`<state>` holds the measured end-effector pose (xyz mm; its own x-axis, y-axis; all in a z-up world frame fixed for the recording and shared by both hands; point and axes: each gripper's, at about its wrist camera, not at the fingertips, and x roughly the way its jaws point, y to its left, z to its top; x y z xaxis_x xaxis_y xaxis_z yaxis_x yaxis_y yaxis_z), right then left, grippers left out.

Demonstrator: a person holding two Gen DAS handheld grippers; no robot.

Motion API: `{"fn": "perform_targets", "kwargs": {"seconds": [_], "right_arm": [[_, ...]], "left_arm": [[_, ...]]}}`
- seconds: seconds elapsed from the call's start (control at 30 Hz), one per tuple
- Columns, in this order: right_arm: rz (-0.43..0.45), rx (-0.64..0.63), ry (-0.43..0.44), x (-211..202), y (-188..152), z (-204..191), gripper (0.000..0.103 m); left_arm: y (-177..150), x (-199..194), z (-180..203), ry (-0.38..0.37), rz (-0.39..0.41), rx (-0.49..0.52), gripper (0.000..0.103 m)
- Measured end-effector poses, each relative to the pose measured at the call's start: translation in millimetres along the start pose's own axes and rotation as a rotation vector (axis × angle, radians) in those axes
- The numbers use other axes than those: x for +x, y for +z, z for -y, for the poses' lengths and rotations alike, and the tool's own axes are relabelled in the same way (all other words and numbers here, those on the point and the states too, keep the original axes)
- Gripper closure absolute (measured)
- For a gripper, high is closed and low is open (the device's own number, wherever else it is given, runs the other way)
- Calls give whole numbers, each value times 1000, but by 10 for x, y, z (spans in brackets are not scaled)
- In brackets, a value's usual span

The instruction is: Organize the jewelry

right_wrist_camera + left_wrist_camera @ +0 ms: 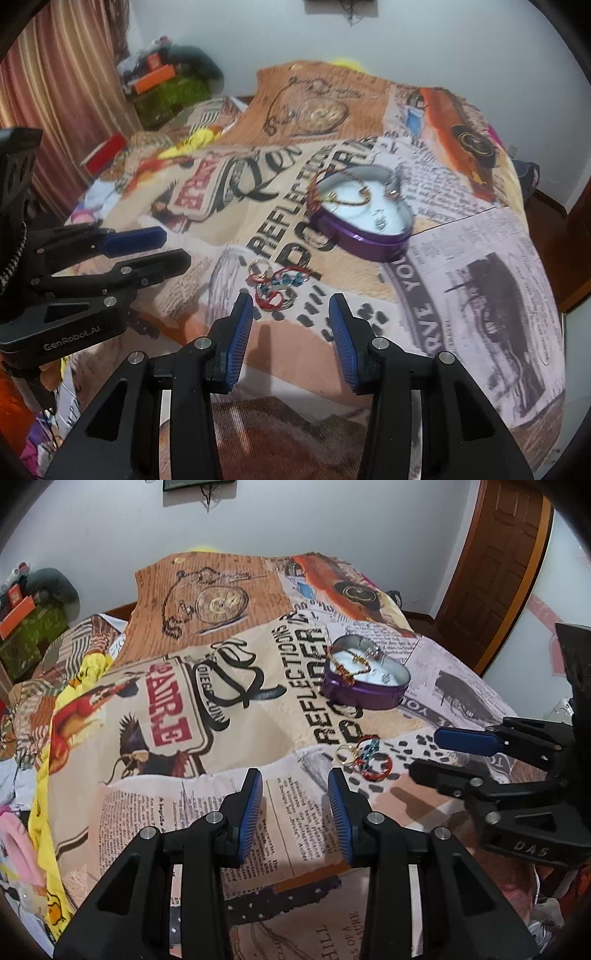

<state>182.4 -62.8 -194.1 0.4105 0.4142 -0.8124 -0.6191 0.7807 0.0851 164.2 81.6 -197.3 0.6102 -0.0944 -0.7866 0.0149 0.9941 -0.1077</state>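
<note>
A purple heart-shaped tin stands open on the printed bedspread, with a gold chain draped over its rim and small silver pieces inside. A small pile of rings and bangles, red, gold and blue, lies on the cloth in front of the tin. My left gripper is open and empty, just left of the pile. My right gripper is open and empty, just short of the pile. Each gripper shows in the other's view.
The bedspread covers a bed. A yellow cloth and pink fabric lie at its left edge. Boxes and clutter stand at the far left by a curtain. A wooden door is at the far right.
</note>
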Motion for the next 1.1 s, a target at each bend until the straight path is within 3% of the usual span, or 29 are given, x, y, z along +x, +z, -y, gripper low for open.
{"fn": "perform_targets", "kwargs": {"seconds": [0.2,0.4,0.6,0.7,0.83,0.9,1.1], "right_arm": [[-63,-49,2,189,7,-65,64],[-39,-41,-9,172,95,7,64],[-92,-68,4,317,74,-43,65],[-110,-90,2,364,57,-78,80],[-95,-78,20,341,57,-42,86],[-82,-75,24,308,58,-32,95],[-52,-67,-1,221,29,45,95]], "left_arm": [[-41,78,-44,2,-10,2,67],[-36,129,-46,-15,-11,-2,67],[-43,172,-35,-23,-16,3,67],[-45,189,-33,-22,-22,5,67],[-39,176,-28,-27,-21,3,67],[-23,154,-13,-30,-15,6,67],[71,122,93,-35,1,34,67]]}}
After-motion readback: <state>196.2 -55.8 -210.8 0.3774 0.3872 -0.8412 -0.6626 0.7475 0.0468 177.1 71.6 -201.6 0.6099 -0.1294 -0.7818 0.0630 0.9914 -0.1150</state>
